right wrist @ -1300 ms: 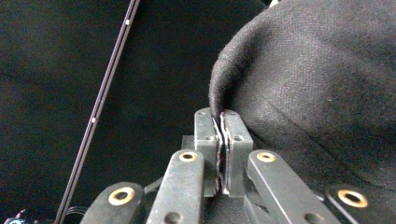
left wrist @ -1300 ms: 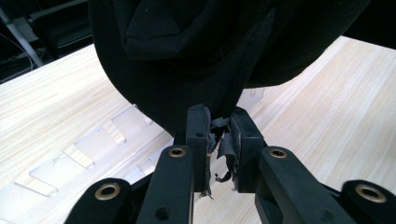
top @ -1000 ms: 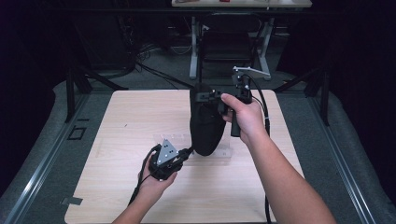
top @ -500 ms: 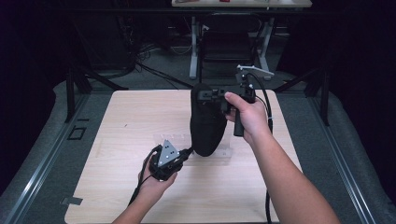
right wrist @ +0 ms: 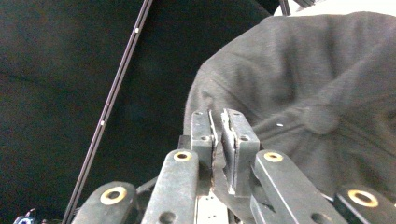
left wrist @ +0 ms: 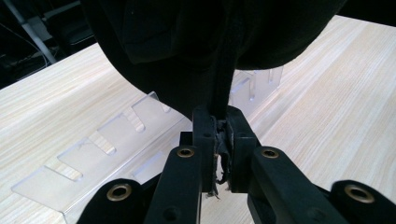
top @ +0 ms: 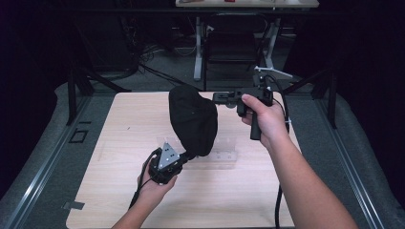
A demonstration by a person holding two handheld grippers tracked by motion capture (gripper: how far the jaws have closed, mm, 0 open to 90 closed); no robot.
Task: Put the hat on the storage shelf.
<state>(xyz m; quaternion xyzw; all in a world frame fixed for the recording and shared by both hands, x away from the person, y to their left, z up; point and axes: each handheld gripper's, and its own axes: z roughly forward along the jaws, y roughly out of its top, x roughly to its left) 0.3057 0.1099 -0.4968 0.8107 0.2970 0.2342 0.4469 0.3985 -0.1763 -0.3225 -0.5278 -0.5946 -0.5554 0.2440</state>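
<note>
Our left claw point(left wrist: 220, 140) is clenched on the lower edge of the black cap point(top: 193, 119), a fold of its cloth pinched between the pads. We hold it low over the worktop point(top: 119, 143), so the cap stands upright above a clear plastic rack point(left wrist: 93, 158). Our right claw point(top: 218, 98) sits level just beside the cap's upper right side; its jaws have just been opening, a narrow gap between them and no cloth inside.
</note>
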